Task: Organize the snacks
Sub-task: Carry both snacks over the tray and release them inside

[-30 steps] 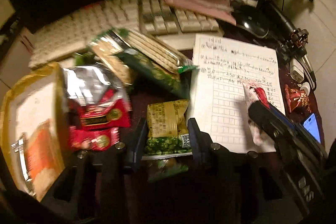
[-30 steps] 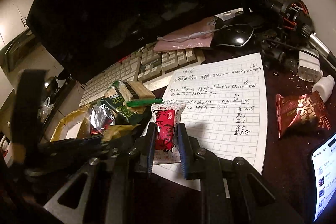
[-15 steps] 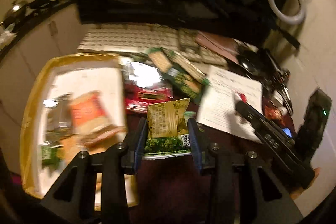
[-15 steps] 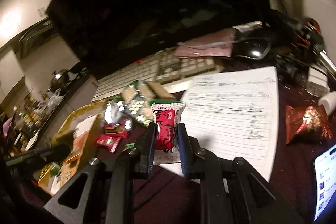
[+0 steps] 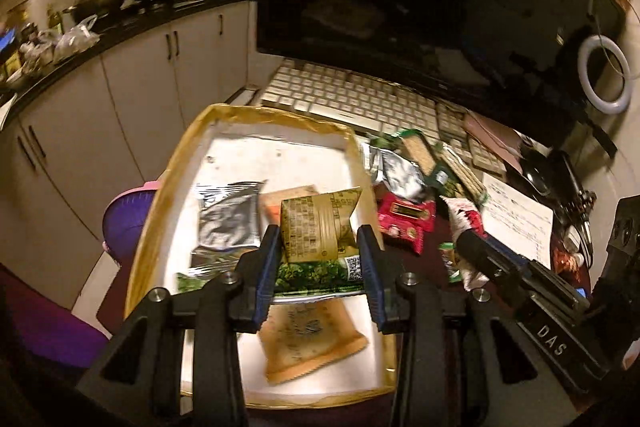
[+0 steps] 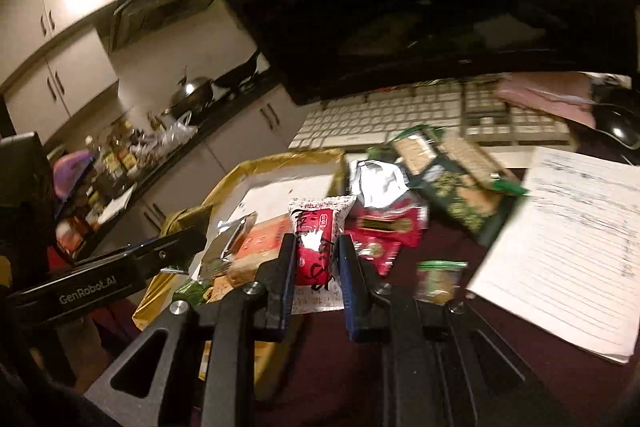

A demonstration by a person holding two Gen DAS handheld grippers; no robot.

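My left wrist camera looks down, close over the tray (image 5: 170,187). Right wrist camera sits beside the tray (image 6: 236,173), facing the keyboard (image 6: 400,115). Both share the tray.

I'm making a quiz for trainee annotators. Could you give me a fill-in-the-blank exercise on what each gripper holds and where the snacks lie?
1. The left gripper holds a green and ____ packet above the tray.
2. The right gripper is shut on a ____ and white packet.
3. The silver packet lies inside the ____.
4. The handwritten sheet lies in front of the ____.

Missing words: gold; red; tray; keyboard
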